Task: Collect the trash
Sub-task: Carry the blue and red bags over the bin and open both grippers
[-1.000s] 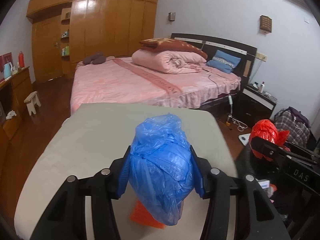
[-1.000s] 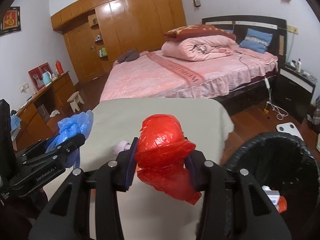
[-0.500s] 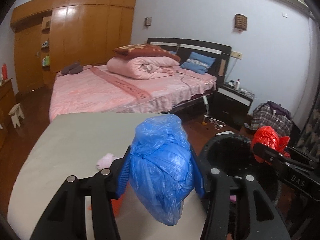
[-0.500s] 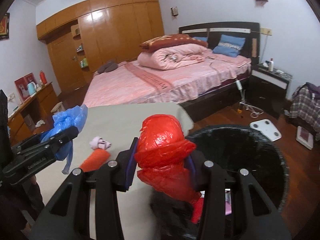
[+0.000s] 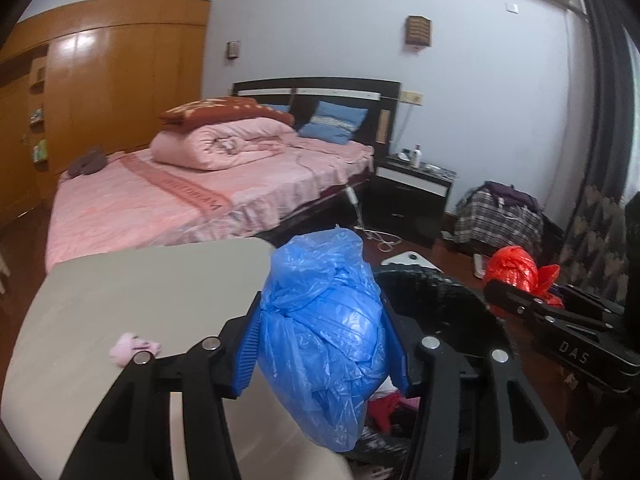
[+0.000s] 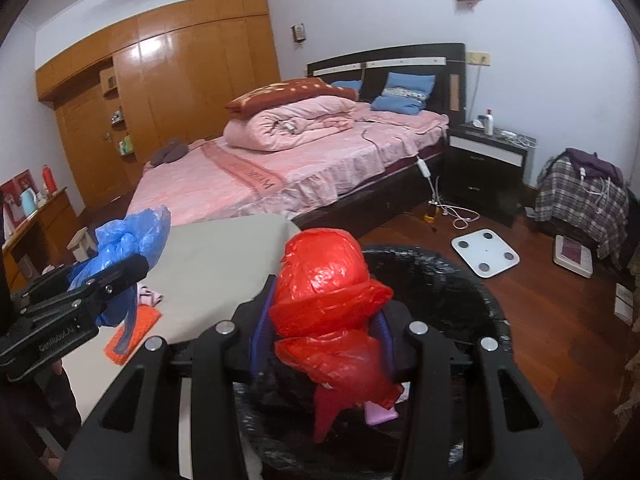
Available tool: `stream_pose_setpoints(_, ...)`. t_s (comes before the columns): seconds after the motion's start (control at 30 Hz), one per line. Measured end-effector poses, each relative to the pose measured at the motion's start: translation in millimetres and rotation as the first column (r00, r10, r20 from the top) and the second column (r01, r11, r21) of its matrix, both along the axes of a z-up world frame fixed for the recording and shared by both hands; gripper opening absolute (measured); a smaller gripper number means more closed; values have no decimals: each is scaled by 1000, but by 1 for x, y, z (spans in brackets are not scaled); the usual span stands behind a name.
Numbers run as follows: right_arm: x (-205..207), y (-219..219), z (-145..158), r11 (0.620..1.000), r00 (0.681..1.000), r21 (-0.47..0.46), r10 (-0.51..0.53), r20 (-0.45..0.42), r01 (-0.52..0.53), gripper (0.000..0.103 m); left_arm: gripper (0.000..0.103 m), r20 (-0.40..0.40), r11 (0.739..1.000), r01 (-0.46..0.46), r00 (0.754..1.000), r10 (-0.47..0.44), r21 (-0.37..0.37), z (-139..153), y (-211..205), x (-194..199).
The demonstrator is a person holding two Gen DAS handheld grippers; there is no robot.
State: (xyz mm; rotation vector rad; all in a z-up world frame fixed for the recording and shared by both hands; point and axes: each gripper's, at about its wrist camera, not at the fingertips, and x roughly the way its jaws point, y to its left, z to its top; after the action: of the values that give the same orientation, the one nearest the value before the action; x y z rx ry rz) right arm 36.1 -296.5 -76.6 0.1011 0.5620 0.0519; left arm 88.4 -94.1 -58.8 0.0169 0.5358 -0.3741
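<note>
Both claws are pinching trash: our left gripper (image 5: 324,344) squeezes a blue bag (image 5: 320,332) and our right gripper (image 6: 320,340) a red bag (image 6: 328,300), each above the black bin (image 6: 472,304), which already holds scraps. Neither is dropped yet, and farther off a pink wad (image 5: 134,349) and an orange scrap (image 6: 134,336) lie on the table (image 5: 140,292), we judge.

Pretty dim, flat indoor light in both views, nothing harsh. The only real glare is a white sheen on the glossy wardrobe doors (image 6: 168,80). Heavy fisheye bending, with black vignette in the corners. Left view looks softer and a bit smeared; shadows are faint.
</note>
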Motion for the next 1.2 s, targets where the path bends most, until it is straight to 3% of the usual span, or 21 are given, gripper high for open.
stream_pose_setpoints(0.33,11,-41,-16,997,997,-2,-77,-27,77,43,53,-25,995,96,995,-96,-9,-19,-50,22)
stream_pose_setpoints(0.4,13,-49,-20,995,995,-12,-96,-33,96,51,58,-43,990,137,990,-138,-28,-23,-59,28)
stream_pose_setpoints(0.5,15,-58,-23,992,992,-23,-125,-32,124,73,77,-58,984,170,983,-173,-54,-28,-66,34)
stream_pose_setpoints(0.57,16,-62,-23,989,989,-31,-146,-30,145,87,78,-58,983,178,982,-181,-54,-30,-66,35)
stream_pose_setpoints(0.6,15,-63,-22,988,988,-34,-154,-24,153,88,79,-58,983,177,982,-180,-53,-31,-64,34)
stream_pose_setpoints(0.73,11,-65,-22,985,986,-40,-169,-7,169,97,86,-48,989,146,988,-148,-39,-29,-54,31)
stream_pose_setpoints(0.93,11,-51,-17,990,990,-26,-141,-1,141,98,95,-18,998,61,998,-62,-12,-20,-17,28)
stream_pose_setpoints(1.2,15,-2,-15,998,998,-16,-56,-5,56,98,97,-16,996,-83,996,84,15,-19,50,16)
